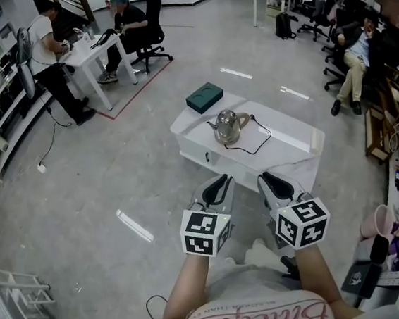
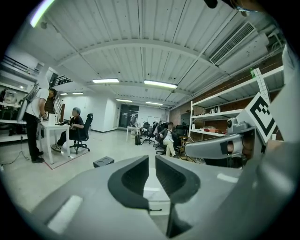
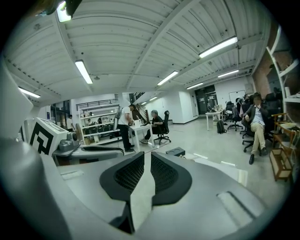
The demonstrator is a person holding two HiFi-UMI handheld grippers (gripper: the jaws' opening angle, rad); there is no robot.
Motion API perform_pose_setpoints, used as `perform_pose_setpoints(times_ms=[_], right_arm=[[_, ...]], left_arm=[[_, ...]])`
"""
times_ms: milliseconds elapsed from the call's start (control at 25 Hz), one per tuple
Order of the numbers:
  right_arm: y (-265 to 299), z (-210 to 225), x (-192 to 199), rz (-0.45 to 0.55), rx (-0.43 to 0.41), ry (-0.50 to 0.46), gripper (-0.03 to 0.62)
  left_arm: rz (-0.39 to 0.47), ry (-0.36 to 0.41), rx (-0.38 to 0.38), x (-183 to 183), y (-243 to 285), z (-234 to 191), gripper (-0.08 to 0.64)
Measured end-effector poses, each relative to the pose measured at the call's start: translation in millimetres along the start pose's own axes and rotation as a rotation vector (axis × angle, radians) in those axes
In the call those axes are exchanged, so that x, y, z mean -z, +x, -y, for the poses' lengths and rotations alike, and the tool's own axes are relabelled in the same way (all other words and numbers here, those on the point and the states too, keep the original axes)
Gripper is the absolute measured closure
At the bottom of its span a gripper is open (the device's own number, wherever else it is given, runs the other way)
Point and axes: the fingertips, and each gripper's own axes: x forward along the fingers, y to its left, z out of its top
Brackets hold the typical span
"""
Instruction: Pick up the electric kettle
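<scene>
A silver electric kettle (image 1: 229, 126) stands upright on a low white table (image 1: 289, 139), with a black cord (image 1: 254, 142) looping to its right. My left gripper (image 1: 221, 181) and right gripper (image 1: 267, 178) hang side by side short of the table's near edge, well apart from the kettle. Both are shut with nothing between their jaws. In the left gripper view the jaws (image 2: 152, 161) meet over a strip of the table (image 2: 152, 193); the kettle is hidden behind them. The right gripper view shows its jaws (image 3: 147, 157) shut the same way.
A dark green box (image 1: 204, 97) lies on the table's far corner. People sit at a white desk (image 1: 92, 49) at the back left and on office chairs (image 1: 349, 62) at the right. Shelving (image 1: 389, 142) lines the right wall. A white rack (image 1: 24, 308) stands at the lower left.
</scene>
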Motion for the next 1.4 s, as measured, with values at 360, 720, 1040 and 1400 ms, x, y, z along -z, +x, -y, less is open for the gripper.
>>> perform_pose_setpoints(times_ms=[360,720,1040,1400], right_arm=[[46.3,50.1,-11.0,0.005,-0.043,0.059,0.523],[94.5,132.5,-56.3,0.004,-0.149,-0.067,0.464],[135.4,230.6,-85.0,-0.035,-0.222,-0.074,0.404],[188.7,261.7,-66.4,-0.104,-0.360,-0.123,0.363]], left_arm=[[-0.050,-0.002,-0.031,6.7,62.3,-22.4,0.514],[-0.061,-0.059,-0.126,-9.1,160.1,-39.8,0.513],[-0.031,-0.115,-0.233,-28.1,250.0,-43.4,0.511],[-0.048,-0.130,-0.300,-3.8,287.8,-61.7,0.445]])
